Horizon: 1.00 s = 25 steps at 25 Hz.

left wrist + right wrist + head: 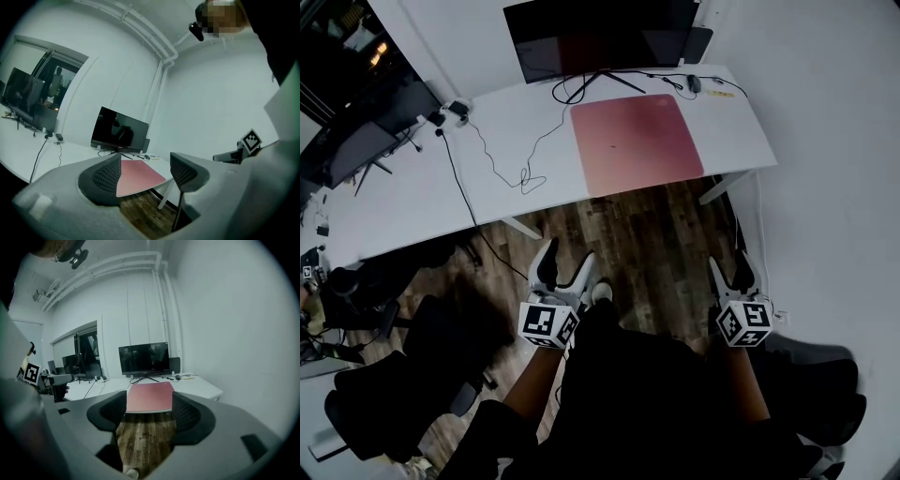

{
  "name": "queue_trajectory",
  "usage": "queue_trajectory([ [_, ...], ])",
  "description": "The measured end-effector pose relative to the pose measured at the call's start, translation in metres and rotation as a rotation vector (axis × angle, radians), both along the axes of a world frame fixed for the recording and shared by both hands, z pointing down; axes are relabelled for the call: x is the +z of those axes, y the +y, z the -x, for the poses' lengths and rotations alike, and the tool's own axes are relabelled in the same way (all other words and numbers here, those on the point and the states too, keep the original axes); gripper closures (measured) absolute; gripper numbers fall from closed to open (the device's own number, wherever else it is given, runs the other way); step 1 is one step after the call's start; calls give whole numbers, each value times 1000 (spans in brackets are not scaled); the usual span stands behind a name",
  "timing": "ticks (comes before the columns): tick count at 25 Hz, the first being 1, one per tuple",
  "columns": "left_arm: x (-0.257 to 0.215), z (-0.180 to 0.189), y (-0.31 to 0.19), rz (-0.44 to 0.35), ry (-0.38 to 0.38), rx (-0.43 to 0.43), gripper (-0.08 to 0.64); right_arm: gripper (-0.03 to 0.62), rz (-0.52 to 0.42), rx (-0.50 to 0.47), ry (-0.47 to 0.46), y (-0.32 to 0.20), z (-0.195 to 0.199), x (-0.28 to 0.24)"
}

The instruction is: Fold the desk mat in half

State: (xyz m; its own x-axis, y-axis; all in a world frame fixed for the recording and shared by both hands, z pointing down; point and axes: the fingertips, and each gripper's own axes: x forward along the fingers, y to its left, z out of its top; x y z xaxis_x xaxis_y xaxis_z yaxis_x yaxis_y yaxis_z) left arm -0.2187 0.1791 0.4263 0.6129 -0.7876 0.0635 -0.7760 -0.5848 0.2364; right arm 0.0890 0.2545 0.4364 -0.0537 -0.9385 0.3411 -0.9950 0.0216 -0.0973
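No fold yet: the desk mat is seen lying flat on the tabletop, at its right end.
Left tool: held spread, nothing pinched, well short of the tabletop.
Right tool: likewise spread and empty.
Left to do: everything, by the look of it. An edge is to be gripped and carried over.
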Motion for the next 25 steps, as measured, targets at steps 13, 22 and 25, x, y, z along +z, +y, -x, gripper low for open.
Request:
queue_trajectory([
  [13,7,-4,-123,33,50,21,247,307,60,-10,11,-112,16,5],
  [22,35,-18,-148,97,13,7,247,307,104,18,1,-134,-15,23],
  [25,36,-25,-158,93,5,-26,247,307,104,-12,-8,-150,-25,28],
])
